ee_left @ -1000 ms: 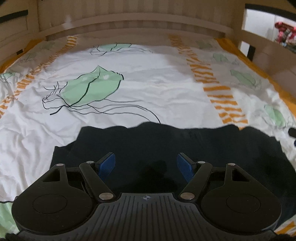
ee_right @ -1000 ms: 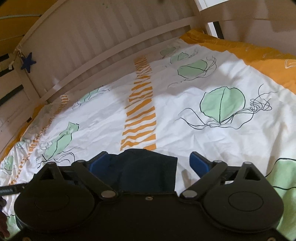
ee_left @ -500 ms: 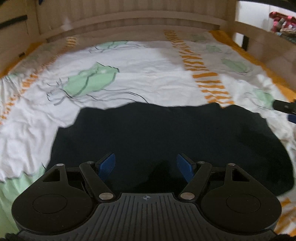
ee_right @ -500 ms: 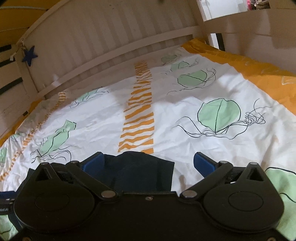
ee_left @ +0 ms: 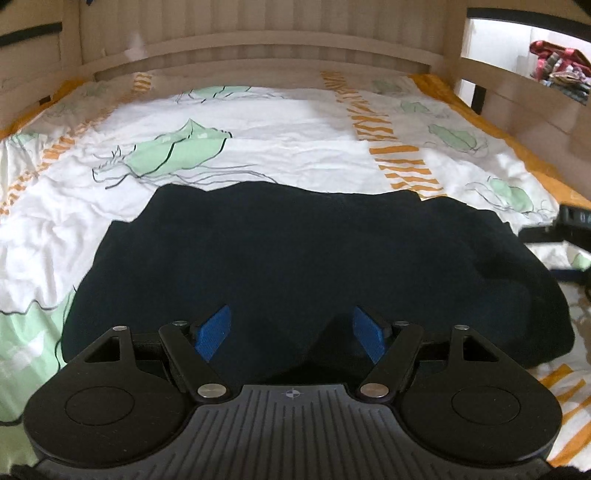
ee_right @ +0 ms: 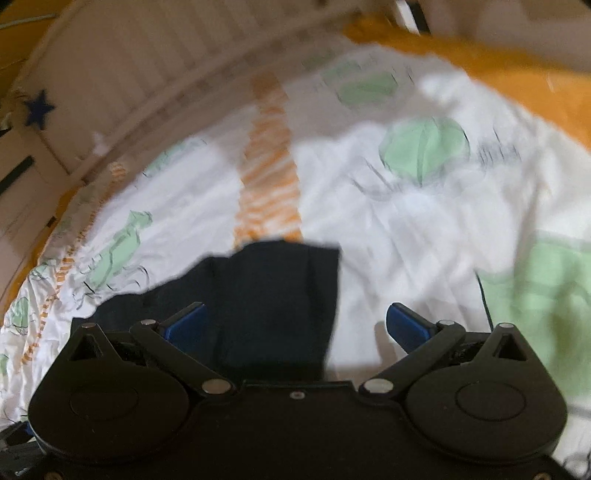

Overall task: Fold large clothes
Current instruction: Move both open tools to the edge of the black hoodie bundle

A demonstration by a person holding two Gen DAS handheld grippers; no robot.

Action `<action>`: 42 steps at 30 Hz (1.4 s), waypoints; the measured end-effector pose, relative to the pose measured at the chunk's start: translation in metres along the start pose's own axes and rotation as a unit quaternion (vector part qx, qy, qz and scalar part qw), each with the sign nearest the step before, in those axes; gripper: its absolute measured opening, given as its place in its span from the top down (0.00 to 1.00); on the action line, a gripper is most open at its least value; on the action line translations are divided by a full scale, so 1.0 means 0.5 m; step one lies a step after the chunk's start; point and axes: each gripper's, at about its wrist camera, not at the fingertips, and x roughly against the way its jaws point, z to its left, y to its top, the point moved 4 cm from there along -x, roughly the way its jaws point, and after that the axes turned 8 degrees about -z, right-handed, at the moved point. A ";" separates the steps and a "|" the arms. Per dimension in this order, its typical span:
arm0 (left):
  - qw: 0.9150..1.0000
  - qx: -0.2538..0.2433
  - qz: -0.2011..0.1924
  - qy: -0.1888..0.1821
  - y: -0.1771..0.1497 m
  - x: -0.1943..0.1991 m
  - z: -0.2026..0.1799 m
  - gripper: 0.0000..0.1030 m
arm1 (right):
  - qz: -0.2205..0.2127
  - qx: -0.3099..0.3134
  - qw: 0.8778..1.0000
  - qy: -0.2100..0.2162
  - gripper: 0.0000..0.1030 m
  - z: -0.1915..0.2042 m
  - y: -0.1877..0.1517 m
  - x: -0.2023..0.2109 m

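The dark cloth (ee_left: 314,266) lies flat on the bed sheet (ee_left: 258,147), looking partly folded with more folds to go, while the left gripper (ee_left: 291,332) and right gripper (ee_right: 295,328) both hang wide open above it, holding nothing.

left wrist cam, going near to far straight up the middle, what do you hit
left gripper, jaws open → dark garment lying on the bed → white printed bedsheet → wooden slatted headboard
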 end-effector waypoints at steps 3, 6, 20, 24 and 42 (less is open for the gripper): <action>1.000 0.012 0.000 -0.002 -0.001 -0.005 0.005 0.31 | 0.022 -0.006 1.000 -0.001 0.00 -0.005 -0.011 -0.006; 1.000 0.017 -0.001 -0.001 0.001 -0.011 0.009 0.31 | 0.054 -0.006 0.998 0.016 0.00 0.001 -0.024 -0.018; 0.999 0.044 -0.023 -0.012 0.035 -0.082 0.006 0.31 | 0.144 -0.004 0.988 0.062 0.00 0.026 -0.071 -0.058; 0.999 0.047 -0.022 -0.012 0.050 -0.122 0.005 0.31 | 0.139 0.007 0.989 0.059 0.00 0.030 -0.072 -0.059; 1.000 0.016 0.002 -0.027 0.021 -0.172 0.004 0.31 | 0.132 0.022 0.989 0.056 0.00 0.036 -0.069 -0.067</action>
